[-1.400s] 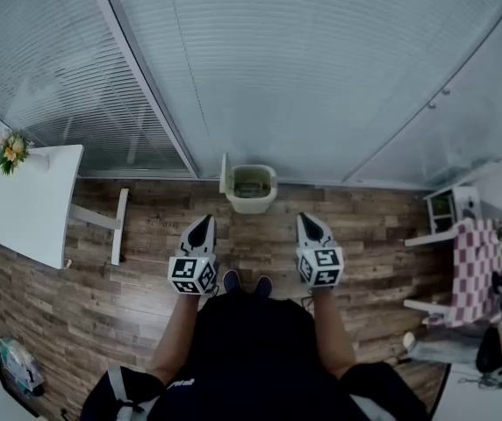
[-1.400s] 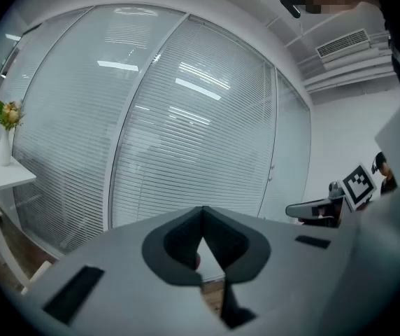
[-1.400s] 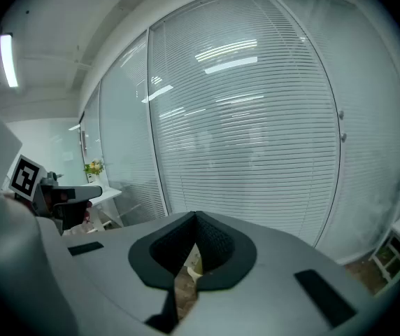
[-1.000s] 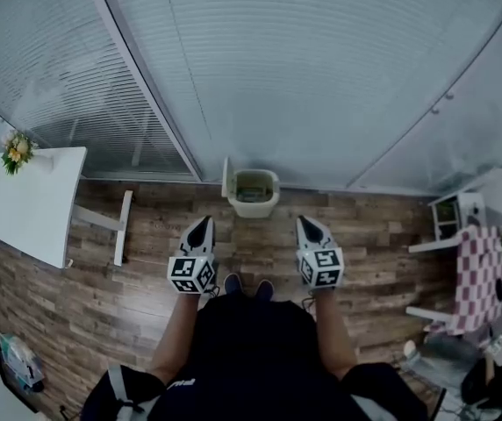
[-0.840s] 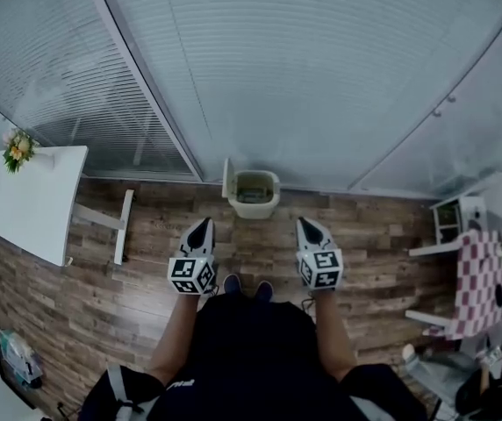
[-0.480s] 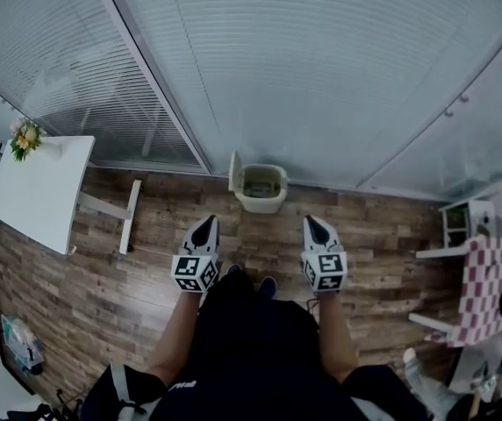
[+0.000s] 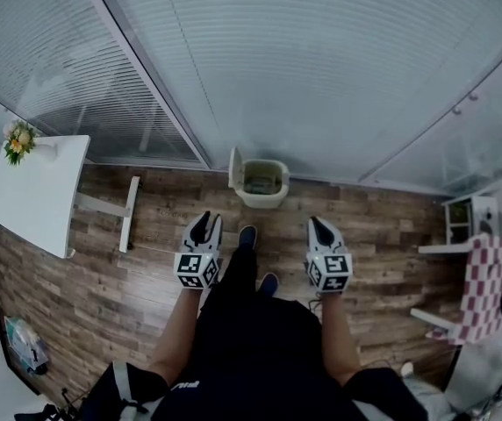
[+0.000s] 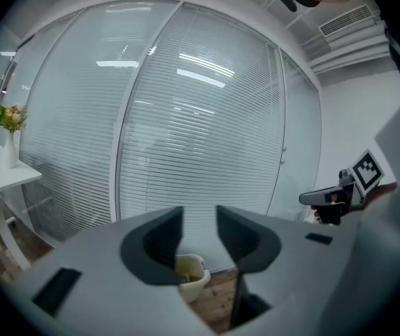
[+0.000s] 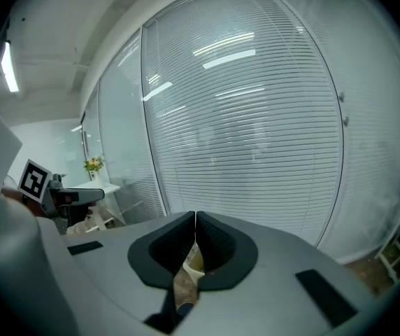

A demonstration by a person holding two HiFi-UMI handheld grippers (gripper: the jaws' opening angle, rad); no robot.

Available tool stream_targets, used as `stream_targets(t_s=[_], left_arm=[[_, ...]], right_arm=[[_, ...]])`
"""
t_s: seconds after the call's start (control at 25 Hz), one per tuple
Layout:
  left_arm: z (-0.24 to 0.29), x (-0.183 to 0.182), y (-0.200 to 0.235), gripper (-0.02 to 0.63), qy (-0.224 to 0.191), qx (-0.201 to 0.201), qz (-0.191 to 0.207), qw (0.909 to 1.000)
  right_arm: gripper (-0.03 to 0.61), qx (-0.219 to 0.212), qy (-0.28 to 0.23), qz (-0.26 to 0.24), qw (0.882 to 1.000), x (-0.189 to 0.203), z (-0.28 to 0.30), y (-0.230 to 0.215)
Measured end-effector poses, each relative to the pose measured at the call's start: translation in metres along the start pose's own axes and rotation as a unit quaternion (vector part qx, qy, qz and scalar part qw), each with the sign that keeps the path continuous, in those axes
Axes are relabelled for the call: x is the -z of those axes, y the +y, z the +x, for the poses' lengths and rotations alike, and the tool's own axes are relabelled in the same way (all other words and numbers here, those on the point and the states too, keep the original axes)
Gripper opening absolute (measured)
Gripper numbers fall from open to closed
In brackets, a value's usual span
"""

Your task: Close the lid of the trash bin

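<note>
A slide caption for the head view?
Person faces the open trash bin; left gripper just opening, empty; right gripper shut.

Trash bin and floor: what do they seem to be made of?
Trash bin: looks like plastic, cream, smooth and matte, with one-piece rounded walls. Floor: wood-look planks, brown with grain and staggered joints; real wood or laminate can't be told.

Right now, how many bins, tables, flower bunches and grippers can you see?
Bin: 1
Tables: 2, white table and checked table
Flowers: 1 bunch
Grippers: 2, left gripper with jaws just opening and nothing between them, right gripper shut
Total: 6
</note>
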State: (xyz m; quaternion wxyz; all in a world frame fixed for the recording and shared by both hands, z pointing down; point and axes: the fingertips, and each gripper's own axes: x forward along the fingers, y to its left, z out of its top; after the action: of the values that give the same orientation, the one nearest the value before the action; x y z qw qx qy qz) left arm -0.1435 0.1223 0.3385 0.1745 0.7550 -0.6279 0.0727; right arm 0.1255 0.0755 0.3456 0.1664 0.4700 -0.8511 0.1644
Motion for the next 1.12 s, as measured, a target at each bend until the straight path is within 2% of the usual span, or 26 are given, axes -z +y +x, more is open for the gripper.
stream_targets(t_s=[0.04,0.08,0.32,0.52,0.68,0.8,1.12], left_arm=[[0.007,0.003,0.004,0.2,0.008,0.004,0.002,1.0],[0.014,0.005,0.008,0.23,0.015,0.005,0.003,0.9999],[0.049,0.021,0.035,0.238,0.041,0.011,-0.018,0.9989],[0.088,0.05,0.061,0.238,0.071,0.018,-0.013,0.9972],[0.121,0.073,0.079,0.236,0.093,0.013,-0.012,0.9955],[0.14,0.086,0.09,0.237,0.103,0.014,-0.009,0.9945],[0.182,0.12,0.094,0.236,0.127,0.028,-0.016,0.9914]], right_arm=[[0.005,0.001,0.001,0.001,1.0,0.0,0.002,0.0],[0.005,0.001,0.001,0.003,1.0,-0.002,0.003,0.0],[0.005,0.006,0.004,0.015,1.0,-0.004,0.017,0.0],[0.005,-0.003,0.024,0.015,1.0,0.012,0.043,0.003],[0.005,-0.003,0.05,-0.004,0.999,0.033,0.065,0.004],[0.005,-0.013,0.064,0.001,0.998,0.048,0.085,0.007],[0.005,0.003,0.097,0.024,0.995,0.096,0.125,-0.014]])
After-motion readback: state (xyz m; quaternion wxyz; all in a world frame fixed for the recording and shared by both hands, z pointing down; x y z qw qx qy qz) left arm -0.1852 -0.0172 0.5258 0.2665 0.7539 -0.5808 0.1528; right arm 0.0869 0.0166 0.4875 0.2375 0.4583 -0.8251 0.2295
